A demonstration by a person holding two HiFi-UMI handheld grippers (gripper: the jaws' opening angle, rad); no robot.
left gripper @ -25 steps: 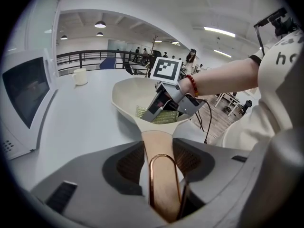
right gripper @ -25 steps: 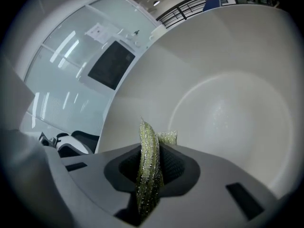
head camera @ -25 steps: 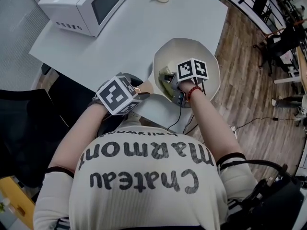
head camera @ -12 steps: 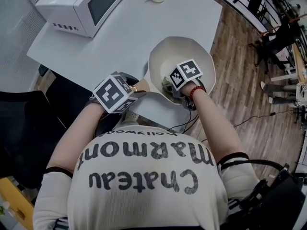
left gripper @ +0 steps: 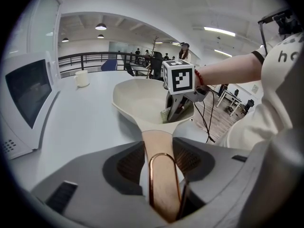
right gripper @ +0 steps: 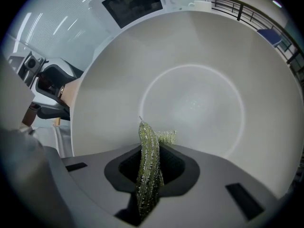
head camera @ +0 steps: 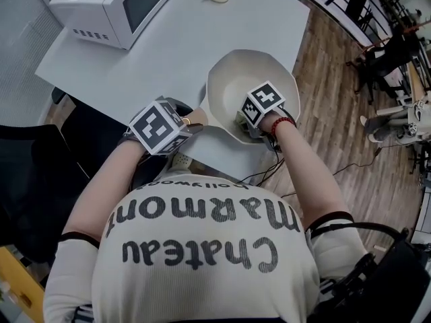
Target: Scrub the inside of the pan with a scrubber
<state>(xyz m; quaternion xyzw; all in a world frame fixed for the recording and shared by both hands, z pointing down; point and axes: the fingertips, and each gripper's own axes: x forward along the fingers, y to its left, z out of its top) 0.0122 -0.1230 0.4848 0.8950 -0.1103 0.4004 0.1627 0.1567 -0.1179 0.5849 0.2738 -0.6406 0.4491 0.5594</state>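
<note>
Centre frame: the pan (head camera: 232,79), rigid and probably light, sat at the lower-right corner of the surface (head camera: 188,39), its handle (left gripper: 156,137) clamped between the left tongs (left gripper: 159,160). The right tongs (right gripper: 152,170), nearly closed, pinched the soft, floppy scrubber (right gripper: 146,144) inside the pan; best gripped mid-pad.

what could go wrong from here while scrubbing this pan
The scrubber sticks only a little past the right gripper, so its hard jaw tips may scrape the pan. The pan sits by the table edge, steadied only by the left gripper on its handle; a hard push could twist or tip it.
</note>
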